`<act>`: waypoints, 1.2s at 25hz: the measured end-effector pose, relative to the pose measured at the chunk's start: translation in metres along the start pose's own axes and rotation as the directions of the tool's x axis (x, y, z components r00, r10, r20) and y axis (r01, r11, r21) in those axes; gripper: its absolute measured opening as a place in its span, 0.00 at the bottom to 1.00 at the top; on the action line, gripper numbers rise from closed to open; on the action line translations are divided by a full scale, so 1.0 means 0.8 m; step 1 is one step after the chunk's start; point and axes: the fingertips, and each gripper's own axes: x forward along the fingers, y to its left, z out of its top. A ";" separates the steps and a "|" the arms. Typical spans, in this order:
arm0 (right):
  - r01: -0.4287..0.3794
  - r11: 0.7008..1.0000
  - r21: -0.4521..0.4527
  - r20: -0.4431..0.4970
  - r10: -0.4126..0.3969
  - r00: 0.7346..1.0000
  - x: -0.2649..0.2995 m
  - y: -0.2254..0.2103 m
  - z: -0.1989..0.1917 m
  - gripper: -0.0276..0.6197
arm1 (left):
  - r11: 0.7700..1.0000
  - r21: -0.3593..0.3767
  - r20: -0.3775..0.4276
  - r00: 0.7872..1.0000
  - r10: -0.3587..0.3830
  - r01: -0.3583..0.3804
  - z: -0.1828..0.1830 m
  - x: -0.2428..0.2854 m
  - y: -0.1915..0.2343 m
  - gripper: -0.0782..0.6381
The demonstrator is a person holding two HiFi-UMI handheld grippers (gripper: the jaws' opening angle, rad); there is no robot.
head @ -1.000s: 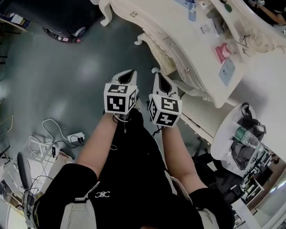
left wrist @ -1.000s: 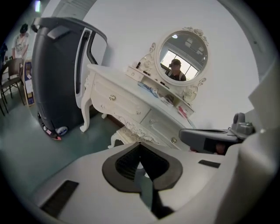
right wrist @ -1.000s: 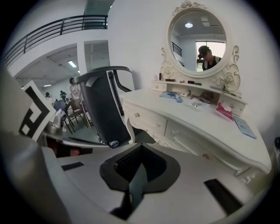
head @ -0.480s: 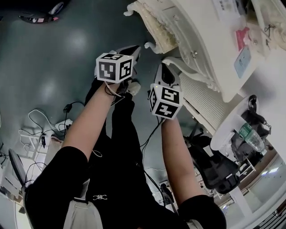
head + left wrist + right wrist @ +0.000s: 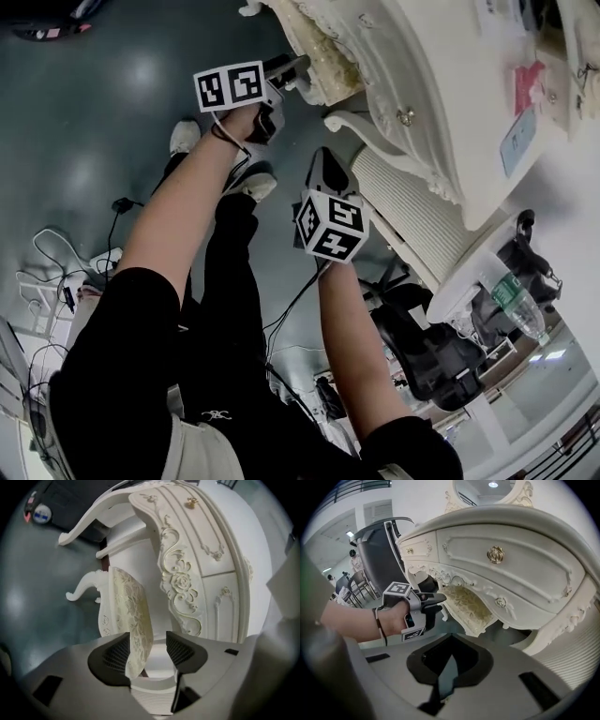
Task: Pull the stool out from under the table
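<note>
Your left gripper [image 5: 147,641] stands open around the stool [image 5: 129,620]'s embroidered seat edge. The seat runs lengthwise away from the jaws, tucked under the table [image 5: 187,564]. Your right gripper [image 5: 451,660] is closed on nothing.

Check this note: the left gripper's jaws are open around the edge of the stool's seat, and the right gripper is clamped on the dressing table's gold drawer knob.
One thing is wrong. The right gripper holds nothing: the right gripper view shows its jaws together, short of the dressing table, the gold drawer knob untouched. The left gripper does have its jaws open around the stool's seat edge.
</note>
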 end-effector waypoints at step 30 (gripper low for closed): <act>-0.042 0.998 0.047 -0.068 0.045 0.997 0.026 -0.013 -0.022 0.05 | 0.992 -0.108 -0.038 0.997 0.068 -0.072 0.009 0.069 0.096 0.40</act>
